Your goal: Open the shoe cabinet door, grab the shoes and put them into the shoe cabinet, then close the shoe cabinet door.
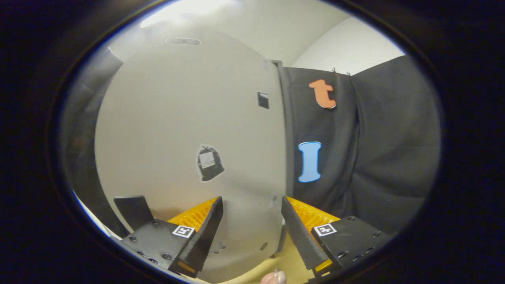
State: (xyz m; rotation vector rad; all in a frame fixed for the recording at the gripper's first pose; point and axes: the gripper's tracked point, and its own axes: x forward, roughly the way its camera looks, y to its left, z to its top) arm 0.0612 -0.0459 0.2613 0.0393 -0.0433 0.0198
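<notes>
Gripper view.

Claw (252,205): released, fingers spread wide apart, nothing held between them.

Shoe cabinet door (189,130): large pale flat panel, directly ahead of the fingers and very close, spanning from beyond the left finger to just past the gap between the two; right edge runs near-vertically down toward the right finger. Whether shut or ajar: cannot tell.

Sticker (209,163): dark bag-shaped picture on the door face, just above the left fingertip.

Small dark square mark (263,100): higher on the door, near its right edge.

Oblong slot (183,41): near the top of the door.

Black cloth wall (386,157): hanging in folds, just beside the door's right edge, beyond the right finger.

Fingertip of a person (275,277): below the gap between the fingers, over a yellowish surface (252,272).

Pale wall (351,47): above the cloth.
</notes>
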